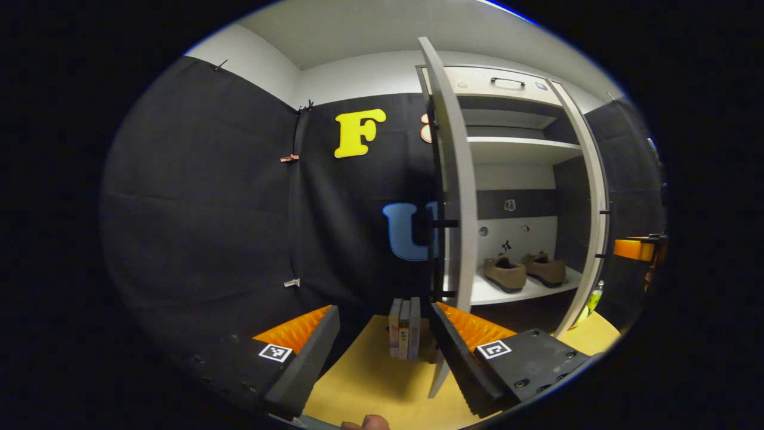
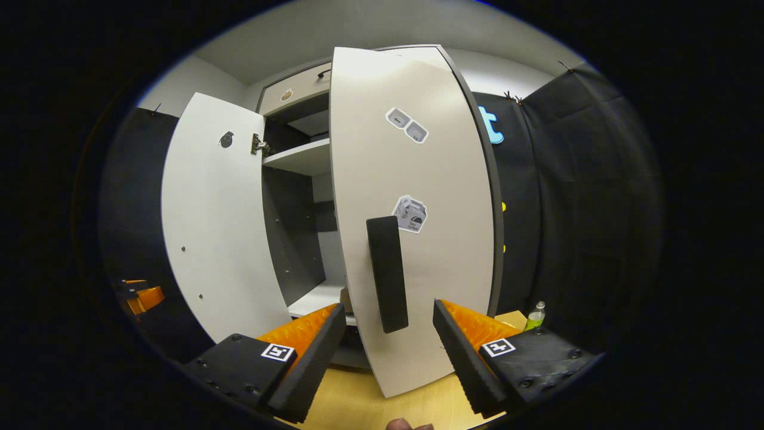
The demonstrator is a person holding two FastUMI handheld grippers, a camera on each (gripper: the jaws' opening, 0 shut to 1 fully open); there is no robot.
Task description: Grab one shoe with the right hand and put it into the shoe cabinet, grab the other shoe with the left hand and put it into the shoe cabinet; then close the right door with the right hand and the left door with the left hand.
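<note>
Straight ahead of your right gripper [image 2: 387, 358], fingers wide and empty, the right door [image 2: 418, 197] stands ajar, its upright black handle [image 2: 387, 273] between them, just beyond.

Light falls from overhead, bright on the ceiling [image 1: 358, 30] and the pale right door [image 2: 418, 179], which shows mild glare near its top; the cabinet interior [image 1: 513, 179] is dimmer, shadowed under each shelf; fisheye distortion bows straight edges strongly towards the rim; the centre stays sharp, the outer margins softening and darkening.
</note>
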